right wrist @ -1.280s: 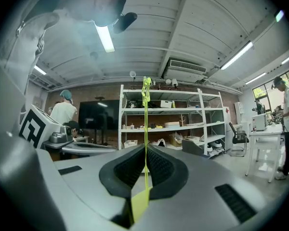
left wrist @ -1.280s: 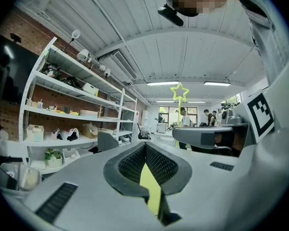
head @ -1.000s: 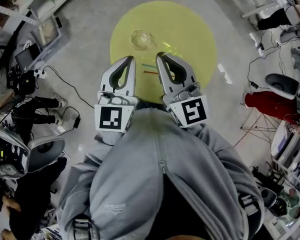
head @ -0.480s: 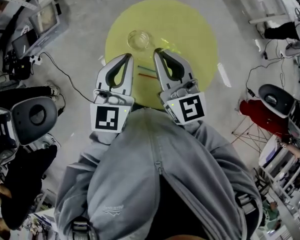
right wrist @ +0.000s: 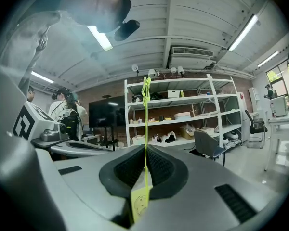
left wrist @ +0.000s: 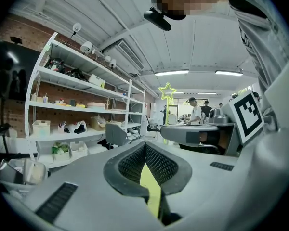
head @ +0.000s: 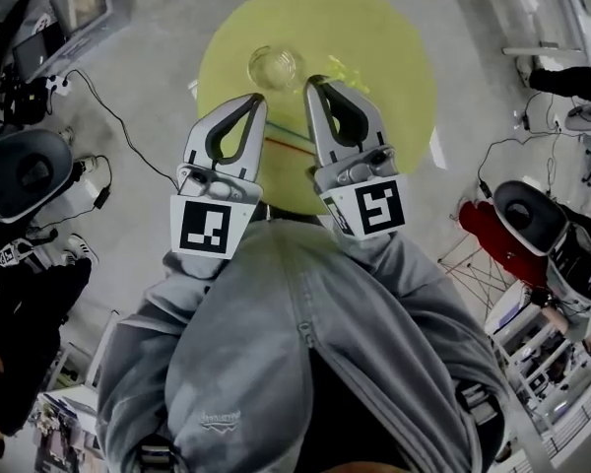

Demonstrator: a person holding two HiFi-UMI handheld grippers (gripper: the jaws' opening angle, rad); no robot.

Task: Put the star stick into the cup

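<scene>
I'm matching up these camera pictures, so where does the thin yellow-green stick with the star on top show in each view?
Head view: the yellow-green star stick shows faintly just beyond the tip of the right gripper, over the round yellow table.
Left gripper view: upright at centre, above the right gripper.
Right gripper view: a thin line up the middle from the shut jaws.
Shared landmark: the right gripper.

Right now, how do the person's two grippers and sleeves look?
Both the left gripper and the right gripper are light grey tapered shells with black ribbed pads. Each carries a cube with a black-and-white square marker. The sleeves are grey.
</scene>
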